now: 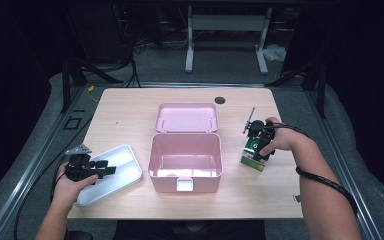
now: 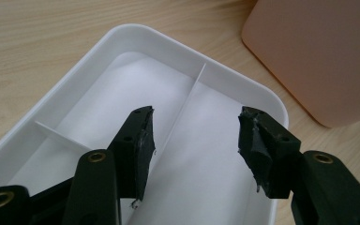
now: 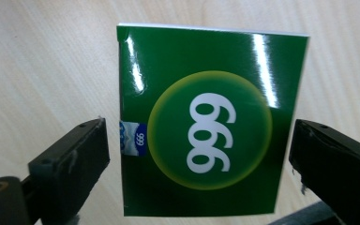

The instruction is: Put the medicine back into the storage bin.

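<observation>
left tongs wide over white tray. right tongs wide, straddling green box on tabletop, not touching. pink case open, centre.

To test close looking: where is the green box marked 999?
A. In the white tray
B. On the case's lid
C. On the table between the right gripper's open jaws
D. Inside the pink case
C: the green box lies on the table between the right gripper's spread jaws.
</observation>
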